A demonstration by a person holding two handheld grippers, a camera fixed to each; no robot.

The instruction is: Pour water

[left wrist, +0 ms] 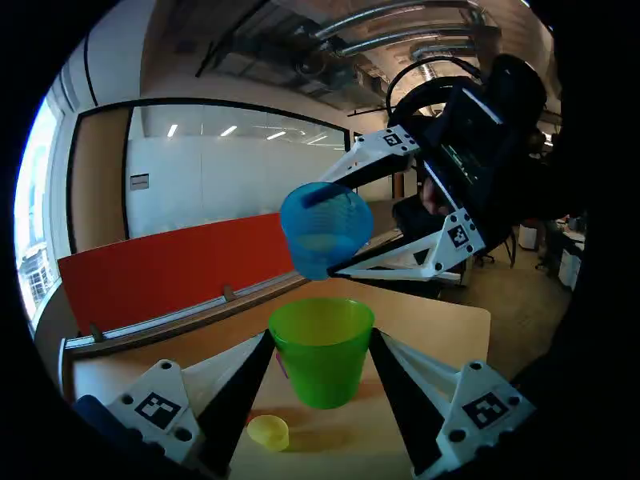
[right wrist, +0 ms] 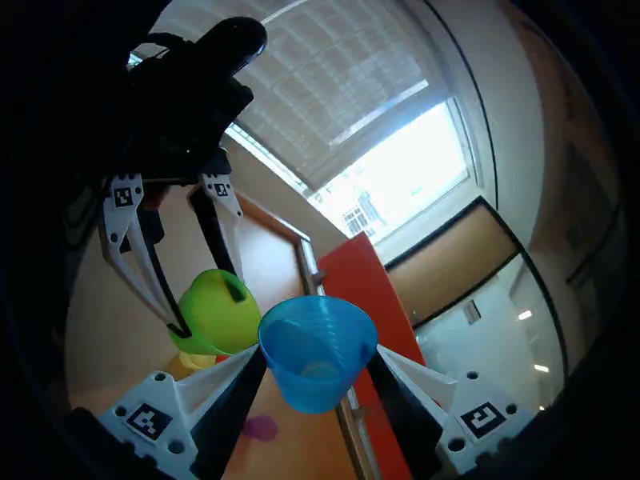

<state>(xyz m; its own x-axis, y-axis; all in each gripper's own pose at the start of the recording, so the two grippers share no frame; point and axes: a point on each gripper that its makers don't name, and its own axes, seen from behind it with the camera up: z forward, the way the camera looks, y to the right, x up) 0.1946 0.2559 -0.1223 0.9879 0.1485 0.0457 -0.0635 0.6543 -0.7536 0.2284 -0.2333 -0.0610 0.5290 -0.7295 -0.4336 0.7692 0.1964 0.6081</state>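
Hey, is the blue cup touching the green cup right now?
Apart. The left gripper view shows the blue cup above the green cup with a clear gap.

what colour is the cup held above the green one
The cup is blue, clearest in the right gripper view.

Open air separates the translucent blue plastic cup (left wrist: 324, 228) from the green plastic cup (left wrist: 322, 352) below; a small yellow cap (left wrist: 268, 432) seemingly clutters the wooden desk (left wrist: 436, 320) beside it.

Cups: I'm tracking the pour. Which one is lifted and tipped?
The blue cup, in the right tool, tilted in the air above the green cup, which stands upright in the left tool.
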